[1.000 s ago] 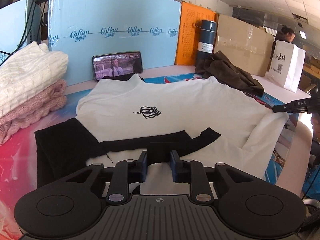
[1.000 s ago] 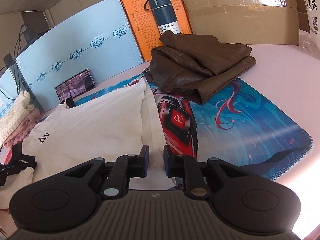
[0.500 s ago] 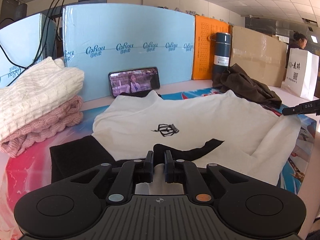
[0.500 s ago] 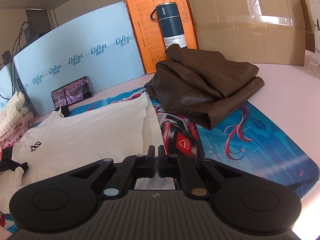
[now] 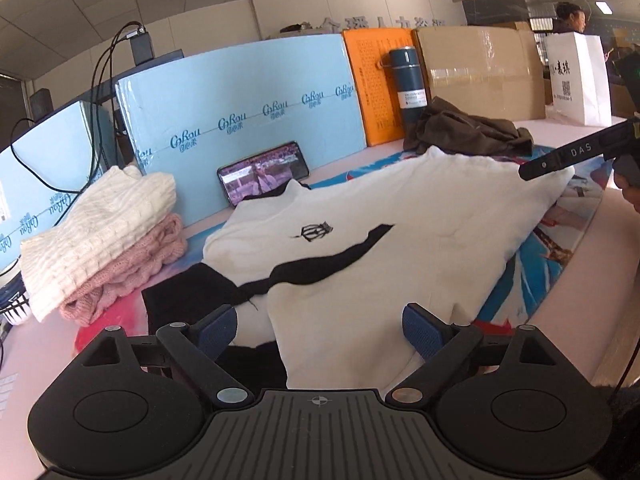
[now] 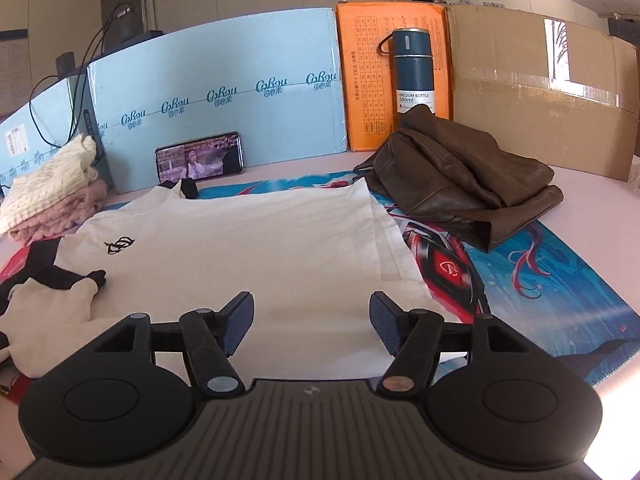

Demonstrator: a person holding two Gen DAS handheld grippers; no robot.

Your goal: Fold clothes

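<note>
Slippage is the likely risk: the white T-shirt [image 6: 248, 240], spread on the printed mat [image 6: 560, 280] just in front of the phone [image 6: 199, 158], has a loosely folded near edge that could spring back unpressed. Both tongs are released: left gripper [image 5: 318, 330] and right gripper [image 6: 312, 322] hover level over that edge, 2 jaws spread wide, grasping nothing.

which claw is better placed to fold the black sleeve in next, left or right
Probably the left. The open left claw hangs right over the black sleeve of the white shirt with the black crest. The right claw, also open, sits over the shirt's plain hem side, far from that sleeve.
</note>
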